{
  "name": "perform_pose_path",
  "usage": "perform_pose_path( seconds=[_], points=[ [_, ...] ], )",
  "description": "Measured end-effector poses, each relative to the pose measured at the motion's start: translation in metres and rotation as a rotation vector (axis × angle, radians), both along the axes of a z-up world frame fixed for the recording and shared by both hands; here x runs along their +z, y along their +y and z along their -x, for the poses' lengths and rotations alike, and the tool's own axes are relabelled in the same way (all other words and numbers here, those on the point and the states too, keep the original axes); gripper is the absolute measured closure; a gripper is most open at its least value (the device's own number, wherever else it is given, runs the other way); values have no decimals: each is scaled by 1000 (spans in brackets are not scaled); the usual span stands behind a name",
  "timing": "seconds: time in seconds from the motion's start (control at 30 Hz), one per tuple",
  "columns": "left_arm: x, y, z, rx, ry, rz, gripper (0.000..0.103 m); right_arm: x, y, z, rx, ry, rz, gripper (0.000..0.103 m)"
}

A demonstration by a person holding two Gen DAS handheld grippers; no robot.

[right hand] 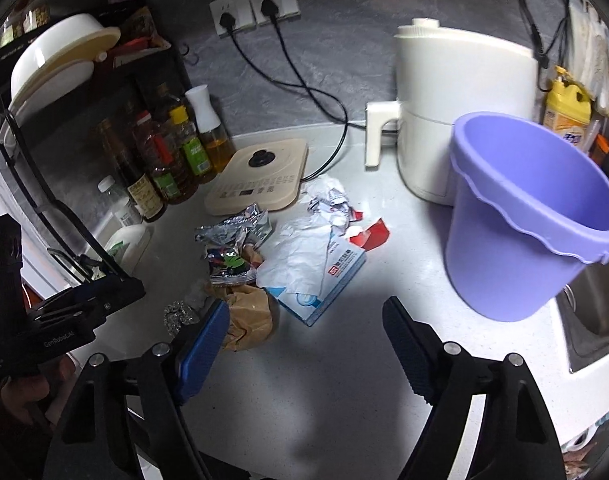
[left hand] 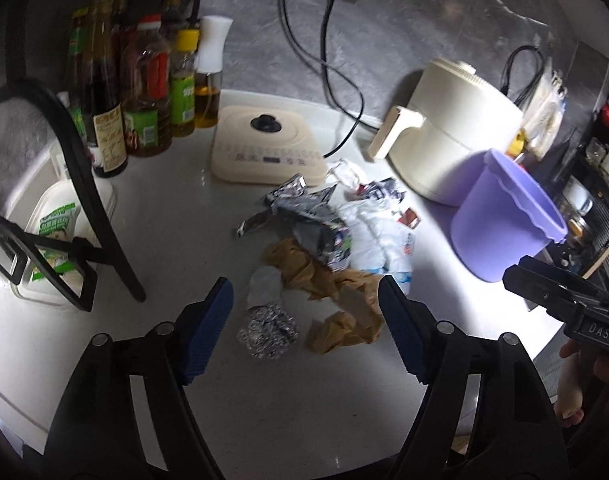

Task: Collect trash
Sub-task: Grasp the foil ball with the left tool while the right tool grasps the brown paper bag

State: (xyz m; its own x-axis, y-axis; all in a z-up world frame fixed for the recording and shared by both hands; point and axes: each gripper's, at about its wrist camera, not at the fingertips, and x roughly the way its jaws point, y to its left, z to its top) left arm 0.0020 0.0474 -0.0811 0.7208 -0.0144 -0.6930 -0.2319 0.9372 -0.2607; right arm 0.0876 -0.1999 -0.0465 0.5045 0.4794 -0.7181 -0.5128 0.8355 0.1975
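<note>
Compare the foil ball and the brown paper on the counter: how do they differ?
The foil ball is silver and shiny; the brown paper is dull tan. The foil ball is packed into one tight round lump; the brown paper lies loose and spread out in crumpled pieces. Both are crumpled trash lying close together on the white counter, not yet collected.

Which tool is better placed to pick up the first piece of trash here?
Left. The left tool is open right over the foil ball; the right tool, also open, sits over bare counter near the purple bucket.
</note>
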Motion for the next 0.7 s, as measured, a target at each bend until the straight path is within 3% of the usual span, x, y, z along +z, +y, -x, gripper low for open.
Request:
perform_pose_path(
  seconds=[0.27,0.47,0.7],
  points=[
    [-36,16,-6,91,69,57,44,-32,42,-17,147,85,40,34],
    [-67,22,-8,158,110,81,50,-53,65,-21,233,146,70,44],
    [-81,22,-9,169,83,127,51,-69,87,-28,293,184,100,46]
  ],
)
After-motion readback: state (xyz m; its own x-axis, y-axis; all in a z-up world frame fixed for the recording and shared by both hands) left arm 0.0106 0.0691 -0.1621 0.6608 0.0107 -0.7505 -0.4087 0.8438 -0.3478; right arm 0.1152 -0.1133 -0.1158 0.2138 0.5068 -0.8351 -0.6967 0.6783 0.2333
